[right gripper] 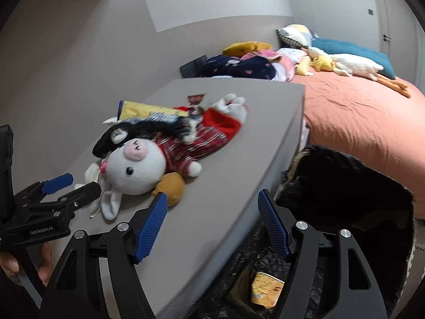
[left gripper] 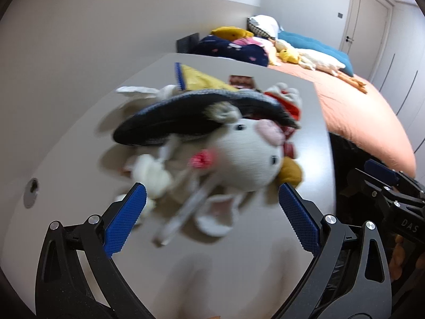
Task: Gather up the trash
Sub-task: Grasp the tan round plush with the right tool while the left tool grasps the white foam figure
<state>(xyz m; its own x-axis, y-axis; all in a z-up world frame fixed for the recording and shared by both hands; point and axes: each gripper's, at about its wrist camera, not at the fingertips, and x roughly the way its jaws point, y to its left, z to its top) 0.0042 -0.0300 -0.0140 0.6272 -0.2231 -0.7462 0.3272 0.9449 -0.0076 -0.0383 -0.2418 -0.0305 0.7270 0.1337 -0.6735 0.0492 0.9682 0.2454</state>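
The yellow snack wrapper (right gripper: pixel 148 110) lies on the grey table (right gripper: pixel 239 175), well ahead of the left gripper (left gripper: pixel 212 212) and beyond the plush pig (left gripper: pixel 247 154). It looks a light, crinkly, slippery foil, best pinched at its flat free end. Both the left gripper and the right gripper (right gripper: pixel 212 223) gape wide, holding nothing.

On the grey table (right gripper: pixel 239 175) lies one plush pig (right gripper: pixel 138 170) in a red checked shirt. There is one black knitted hat (right gripper: pixel 148 130), one yellow snack packet (right gripper: pixel 143 110) behind it, and one small dark wrapper (right gripper: pixel 197 99). One clear plastic piece (left gripper: pixel 183 212) lies near the pig. In the black trash bag (right gripper: pixel 345 186) I count one yellow packet (right gripper: pixel 265 289). Two grippers are there: left gripper (left gripper: pixel 212 212), right gripper (right gripper: pixel 212 226).
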